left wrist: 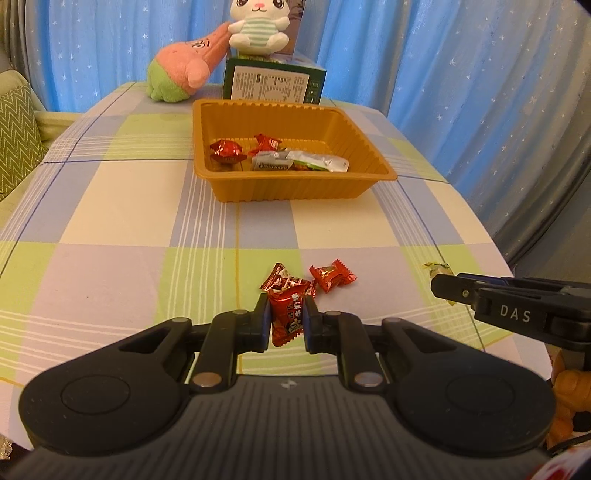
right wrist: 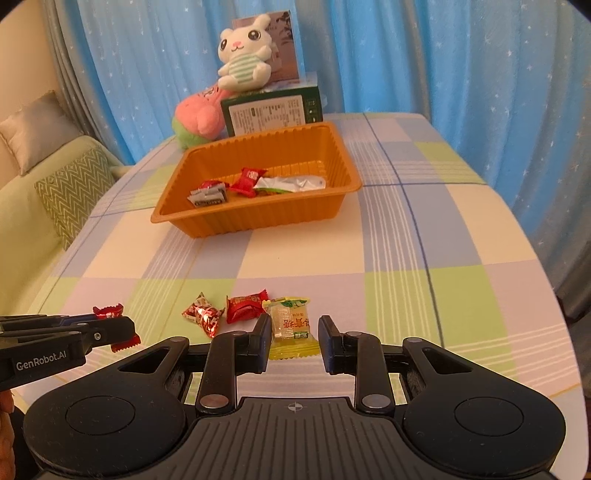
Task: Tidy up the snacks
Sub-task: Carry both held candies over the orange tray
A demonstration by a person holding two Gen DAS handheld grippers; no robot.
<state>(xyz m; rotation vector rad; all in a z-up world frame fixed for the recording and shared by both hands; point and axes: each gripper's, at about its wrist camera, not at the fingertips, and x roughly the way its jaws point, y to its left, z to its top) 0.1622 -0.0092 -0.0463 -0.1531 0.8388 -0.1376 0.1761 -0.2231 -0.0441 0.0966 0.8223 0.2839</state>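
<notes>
My left gripper is shut on a red candy, held a little above the checked tablecloth. Two more red candies lie on the cloth just beyond it. My right gripper is shut on a yellow-green snack packet. In the left wrist view the right gripper enters from the right, with the packet's yellow end sticking out. The left gripper shows at the left of the right wrist view. An orange tray further back holds several wrapped snacks.
Behind the tray stand a green box, a pink plush and a white rabbit plush. A green sofa with a zigzag cushion is at the left. Blue curtains hang behind. The table edge curves away on the right.
</notes>
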